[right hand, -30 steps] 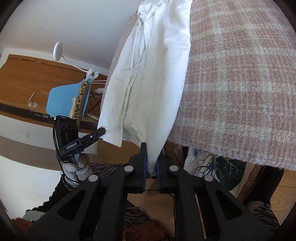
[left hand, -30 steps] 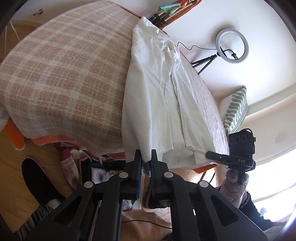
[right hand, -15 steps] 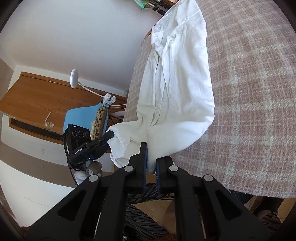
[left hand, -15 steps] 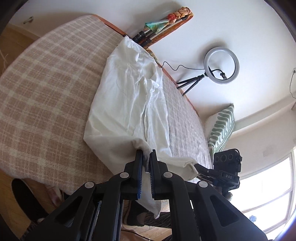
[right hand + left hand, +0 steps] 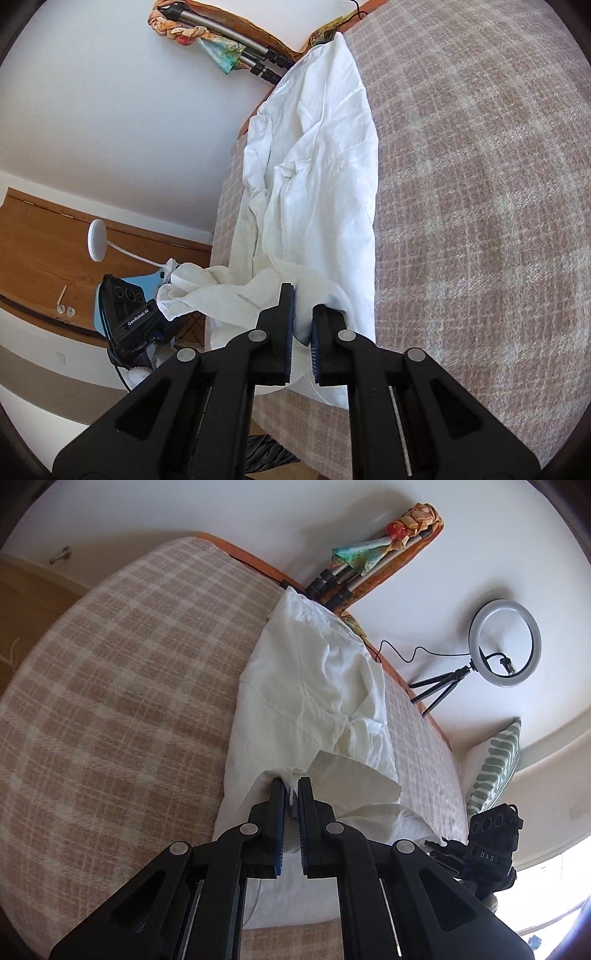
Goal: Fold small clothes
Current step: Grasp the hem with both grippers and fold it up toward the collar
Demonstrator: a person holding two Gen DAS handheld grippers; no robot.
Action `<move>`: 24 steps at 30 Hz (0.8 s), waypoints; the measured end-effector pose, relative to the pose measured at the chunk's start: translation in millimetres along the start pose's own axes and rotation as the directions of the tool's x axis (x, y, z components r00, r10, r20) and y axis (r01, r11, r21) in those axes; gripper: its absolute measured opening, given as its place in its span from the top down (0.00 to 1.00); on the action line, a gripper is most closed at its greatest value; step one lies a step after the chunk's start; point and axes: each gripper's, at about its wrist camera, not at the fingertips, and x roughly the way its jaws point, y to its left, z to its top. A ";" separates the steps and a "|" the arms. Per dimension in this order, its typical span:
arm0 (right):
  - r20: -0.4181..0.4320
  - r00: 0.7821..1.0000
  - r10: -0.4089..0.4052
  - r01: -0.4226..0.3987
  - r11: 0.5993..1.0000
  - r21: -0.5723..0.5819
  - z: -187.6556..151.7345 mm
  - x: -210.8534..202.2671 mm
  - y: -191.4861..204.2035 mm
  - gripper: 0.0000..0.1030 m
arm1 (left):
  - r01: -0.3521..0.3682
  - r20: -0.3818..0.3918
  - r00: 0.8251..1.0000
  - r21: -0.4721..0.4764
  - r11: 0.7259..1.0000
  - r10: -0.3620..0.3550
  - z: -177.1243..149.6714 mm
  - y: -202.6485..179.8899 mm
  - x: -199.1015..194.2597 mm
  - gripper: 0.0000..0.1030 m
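White garment [image 5: 310,686] lay wrinkled lengthwise on plaid blanket [image 5: 110,701], near end doubled back over itself. Left gripper [image 5: 291,794] pinched folded hem, fabric bunched between nearly closed jaws. Right gripper [image 5: 303,310] clamped other hem corner, cloth between pads. Both pointed along garment, low over bed edge.

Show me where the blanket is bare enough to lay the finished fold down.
Two bare patches of plaid blanket flank the white garment. The wide one lies on the left gripper's side, out to the blanket's edge. A narrower strip runs between the garment and the striped pillow. The head end is crowded with tripod legs, and the near hem by both grippers.
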 end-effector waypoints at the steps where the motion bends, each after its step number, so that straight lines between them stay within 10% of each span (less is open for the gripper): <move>1: -0.002 1.000 -0.008 0.008 1.000 -0.001 5.3 2.0 -1.0 0.91 | -0.007 0.000 1.000 0.004 1.000 0.007 2.5 1.2 4.5 0.95; 7: -0.014 1.000 -0.008 0.008 1.000 -0.013 24.7 -0.5 1.5 0.85 | -0.069 0.005 0.998 0.093 0.993 0.069 14.5 -10.0 12.0 0.93; 12: 0.085 0.996 -0.012 0.018 0.997 -0.074 29.6 -29.5 10.0 0.38 | -0.071 0.048 0.997 0.124 0.990 0.065 19.0 -17.7 -0.9 0.81; 18: 0.078 0.997 -0.022 0.036 0.983 -0.182 16.9 -40.3 25.5 0.39 | -0.086 0.142 0.988 0.146 0.986 0.065 23.7 -22.3 -31.3 0.75; 24: 0.081 0.964 -0.253 0.265 0.921 -0.285 -2.4 -23.4 37.1 0.46 | -0.126 0.108 0.990 0.328 0.936 0.095 -6.7 -42.0 -22.7 0.75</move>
